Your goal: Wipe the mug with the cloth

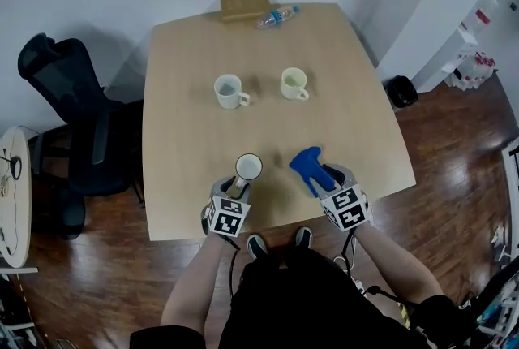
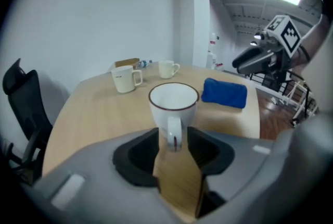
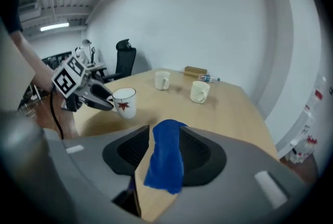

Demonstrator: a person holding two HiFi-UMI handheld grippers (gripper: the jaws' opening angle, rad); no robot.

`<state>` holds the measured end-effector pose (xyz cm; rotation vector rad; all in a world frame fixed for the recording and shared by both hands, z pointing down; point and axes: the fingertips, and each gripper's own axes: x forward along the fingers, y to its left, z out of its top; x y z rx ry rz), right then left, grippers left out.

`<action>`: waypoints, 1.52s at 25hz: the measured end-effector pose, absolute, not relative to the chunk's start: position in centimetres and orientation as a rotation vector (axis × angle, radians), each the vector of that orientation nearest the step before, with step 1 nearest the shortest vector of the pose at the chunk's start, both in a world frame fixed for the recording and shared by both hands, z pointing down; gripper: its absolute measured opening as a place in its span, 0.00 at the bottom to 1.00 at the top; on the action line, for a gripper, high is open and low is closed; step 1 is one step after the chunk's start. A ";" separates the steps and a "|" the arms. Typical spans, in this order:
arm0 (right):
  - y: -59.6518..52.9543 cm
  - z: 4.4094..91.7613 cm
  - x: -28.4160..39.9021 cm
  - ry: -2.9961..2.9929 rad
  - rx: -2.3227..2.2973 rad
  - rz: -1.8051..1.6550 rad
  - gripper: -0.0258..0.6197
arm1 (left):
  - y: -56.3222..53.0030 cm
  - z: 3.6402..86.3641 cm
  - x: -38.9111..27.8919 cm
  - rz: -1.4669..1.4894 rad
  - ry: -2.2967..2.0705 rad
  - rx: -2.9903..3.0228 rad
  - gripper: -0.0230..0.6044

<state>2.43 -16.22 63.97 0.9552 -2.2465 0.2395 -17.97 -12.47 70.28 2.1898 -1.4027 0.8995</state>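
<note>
A white mug (image 1: 249, 167) with a dark red rim and a red leaf mark (image 3: 125, 102) stands near the table's front edge. Its handle (image 2: 173, 132) points at me and sits between the jaws of my left gripper (image 2: 174, 137), which is open with a gap on each side of the handle. A folded blue cloth (image 1: 312, 170) lies on the table to the mug's right (image 2: 223, 92). My right gripper (image 1: 334, 182) hovers over the cloth's near end, its jaws open. Through them the cloth (image 3: 165, 155) fills most of the gap. In the left gripper view the right gripper (image 2: 237, 65) stands above the cloth, apart from it.
Two more mugs, a white mug (image 1: 229, 91) and a cream mug (image 1: 293, 84), stand mid-table. A cardboard box (image 1: 243, 6) and a water bottle (image 1: 278, 15) lie at the far edge. A black office chair (image 1: 73, 120) stands left of the table (image 1: 195, 144), and a dark bin (image 1: 401, 90) stands right of it.
</note>
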 end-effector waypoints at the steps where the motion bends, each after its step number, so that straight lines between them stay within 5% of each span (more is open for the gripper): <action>1: -16.9 64.9 1.9 -2.208 0.931 0.189 0.34 | -12.4 70.4 -17.8 0.907 -1.402 2.184 0.31; 7: -19.6 71.0 2.1 -2.041 0.884 0.149 0.42 | -13.4 70.5 -16.9 0.952 -1.418 2.193 0.31; 11: -19.8 72.2 1.6 -2.056 0.853 0.155 0.27 | -13.6 70.6 -17.0 0.966 -1.438 2.204 0.26; 13: -19.7 72.3 1.4 -2.065 0.844 0.181 0.23 | -13.5 70.6 -17.2 0.945 -1.445 2.201 0.15; 16: -19.8 72.1 1.6 -2.081 0.843 0.242 0.22 | -13.5 70.6 -17.2 0.905 -1.441 2.186 0.14; 26: -18.7 60.6 1.5 -2.445 0.894 0.329 0.21 | -13.5 63.1 -15.2 0.487 -1.371 2.099 0.13; 32: -16.3 41.1 -3.5 -2.764 0.871 -0.341 0.21 | -16.4 49.7 -11.4 0.019 -1.376 2.129 0.13; 38: -13.7 34.9 -6.5 -2.456 1.005 -1.185 0.21 | -17.3 39.3 -7.5 -0.227 -1.271 2.281 0.13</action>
